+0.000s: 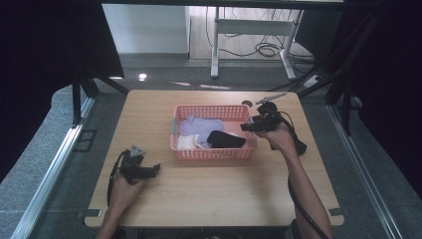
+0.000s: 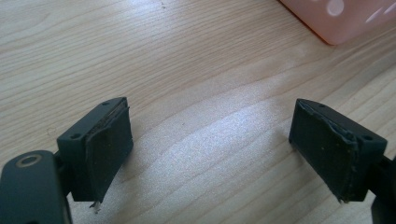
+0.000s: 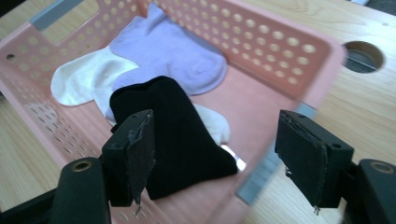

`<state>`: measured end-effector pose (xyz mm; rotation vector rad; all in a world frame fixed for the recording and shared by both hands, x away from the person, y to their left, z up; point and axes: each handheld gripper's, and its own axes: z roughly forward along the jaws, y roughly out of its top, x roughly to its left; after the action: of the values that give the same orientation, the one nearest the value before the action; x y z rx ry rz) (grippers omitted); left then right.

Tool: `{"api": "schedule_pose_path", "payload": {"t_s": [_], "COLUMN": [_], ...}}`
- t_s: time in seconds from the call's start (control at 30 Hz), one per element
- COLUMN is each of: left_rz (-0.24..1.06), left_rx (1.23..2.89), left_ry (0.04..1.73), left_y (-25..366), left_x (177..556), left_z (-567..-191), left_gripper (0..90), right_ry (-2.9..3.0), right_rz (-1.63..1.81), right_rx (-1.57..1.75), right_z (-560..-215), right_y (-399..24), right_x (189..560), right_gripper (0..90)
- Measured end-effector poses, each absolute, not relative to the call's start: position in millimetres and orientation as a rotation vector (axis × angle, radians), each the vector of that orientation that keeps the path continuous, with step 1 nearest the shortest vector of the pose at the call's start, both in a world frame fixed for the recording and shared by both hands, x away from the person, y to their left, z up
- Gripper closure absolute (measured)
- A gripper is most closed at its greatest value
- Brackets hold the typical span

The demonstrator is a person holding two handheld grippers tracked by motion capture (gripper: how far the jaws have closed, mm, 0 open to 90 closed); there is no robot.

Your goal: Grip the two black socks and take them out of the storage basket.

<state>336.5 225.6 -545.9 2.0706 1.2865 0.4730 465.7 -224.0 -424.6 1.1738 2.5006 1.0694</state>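
While both grippers gape empty, the black sock lying atop pale ones in the pink basket looks light and floppy, best pinched by the right gripper at a bunched fold.

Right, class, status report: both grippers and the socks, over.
Left gripper open over bare table. Right gripper open at basket edge. Black sock on top, nothing gripped.
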Motion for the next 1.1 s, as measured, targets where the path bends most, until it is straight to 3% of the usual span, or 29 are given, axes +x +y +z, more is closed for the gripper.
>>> {"api": "schedule_pose_path", "payload": {"t_s": [0.87, 0.97, 1.1], "left_rz": [0.469, 0.468, 0.468], "left_rx": [2.066, 2.066, 2.066], "left_ry": [1.286, 1.286, 1.286], "left_y": [226, 226, 226], "left_x": [337, 337, 337], "left_z": [-546, -546, -546], "left_gripper": [13.0, 13.0, 13.0], "right_ry": [2.771, 2.801, 2.846], "right_rz": [0.823, 0.766, 0.701], "right_rx": [0.928, 0.918, 0.911], "right_z": [-476, -480, -482], "right_y": [-115, -110, -107], "right_x": [490, 491, 491], "right_gripper": [42.8, 50.3, 70.6]}}
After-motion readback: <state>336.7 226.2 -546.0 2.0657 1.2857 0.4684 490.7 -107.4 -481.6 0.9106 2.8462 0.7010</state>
